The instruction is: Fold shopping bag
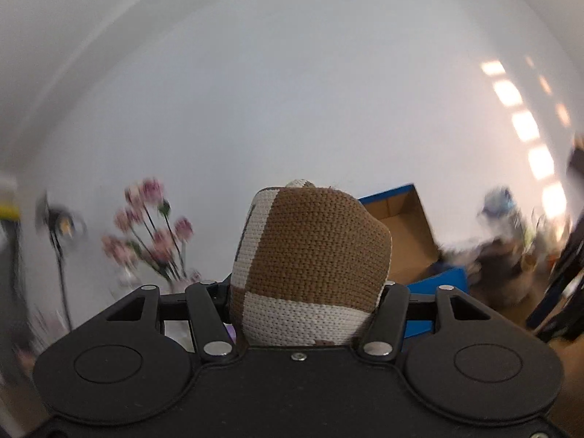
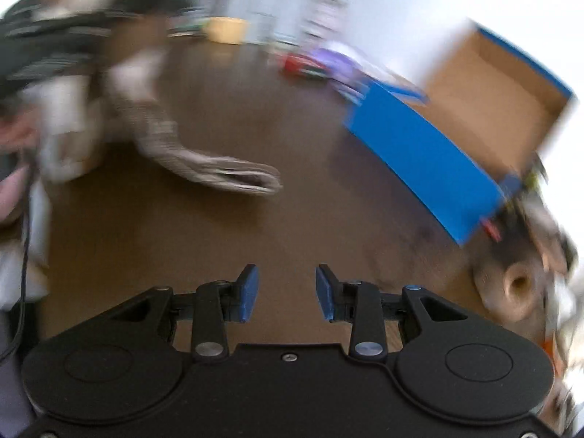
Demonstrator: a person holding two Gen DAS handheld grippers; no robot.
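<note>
The shopping bag [image 1: 310,255] is knitted, in brown and cream blocks. A thick bunch of it fills the left wrist view between my left gripper's [image 1: 306,292] fingers, which are shut on it and hidden behind the cloth. The left gripper is raised and points at a white wall. In the right wrist view, more of the bag [image 2: 204,160] trails blurred across the brown table [image 2: 219,237] at the upper left. My right gripper [image 2: 287,292] hovers over the table, open, with nothing between its blue pads [image 2: 250,292].
A blue cardboard box [image 2: 438,153] with an open brown inside stands at the right of the table. A roll of tape [image 2: 511,292] and blurred clutter lie at the far right. Pink flowers [image 1: 153,233] stand at the left. A person's hand [image 2: 11,189] is at the left edge.
</note>
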